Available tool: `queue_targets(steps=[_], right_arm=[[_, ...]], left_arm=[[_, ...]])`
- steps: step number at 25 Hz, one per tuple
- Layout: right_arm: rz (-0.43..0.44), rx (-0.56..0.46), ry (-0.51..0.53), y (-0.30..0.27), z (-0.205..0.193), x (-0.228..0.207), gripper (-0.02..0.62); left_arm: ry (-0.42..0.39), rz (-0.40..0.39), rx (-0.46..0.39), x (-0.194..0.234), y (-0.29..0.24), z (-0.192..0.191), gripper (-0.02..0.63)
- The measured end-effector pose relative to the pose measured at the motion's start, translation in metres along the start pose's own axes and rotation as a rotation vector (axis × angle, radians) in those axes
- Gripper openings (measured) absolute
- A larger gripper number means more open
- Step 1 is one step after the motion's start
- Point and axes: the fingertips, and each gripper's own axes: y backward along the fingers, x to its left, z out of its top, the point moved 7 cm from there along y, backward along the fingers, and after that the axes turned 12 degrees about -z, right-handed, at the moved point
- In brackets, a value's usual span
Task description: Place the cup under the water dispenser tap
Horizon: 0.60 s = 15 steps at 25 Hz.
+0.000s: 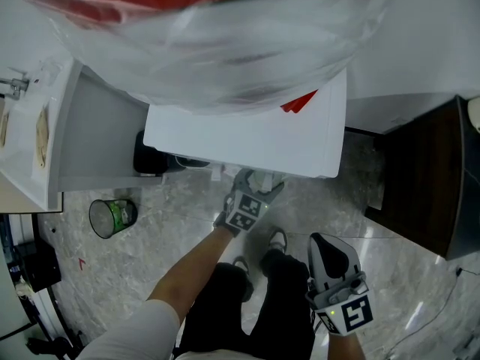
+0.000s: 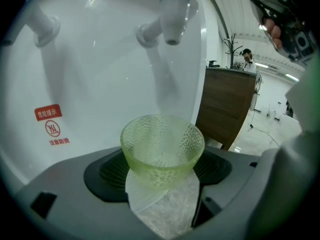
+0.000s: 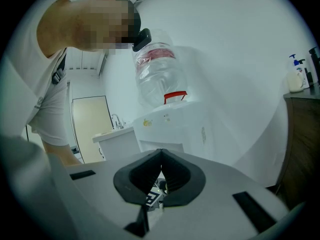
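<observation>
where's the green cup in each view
Head view: not visible; the water dispenser blocks it.
Left gripper view: green cup at centre, in the left gripper, tap above.
Right gripper view: not in it.
Shared landmark: the white water dispenser.

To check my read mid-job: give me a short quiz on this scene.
1. True or false: the left tool holds the cup.
2. Roughly above the cup is: A) a tap, B) a shelf, C) a lamp.
3. How do the right tool's jaws stand?
Key: 1 true; 2 A; 3 shut, with nothing between them.
</observation>
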Motion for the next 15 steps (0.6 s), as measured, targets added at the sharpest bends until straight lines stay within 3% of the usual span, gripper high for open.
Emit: queue_targets(steps=[7,15], right_arm=[[0.023,0.031,-0.010,0.005,-0.001,0.004,0.015],[0.068,0.038,-0.033,0.013,0.016,0.019,0.017]], left_arm=[[0.010,-0.018,-0.026,-0.002,0.004,0.004,0.386],[0.032,-0.060,-0.039,-0.012,0.024,0.017,0.443]])
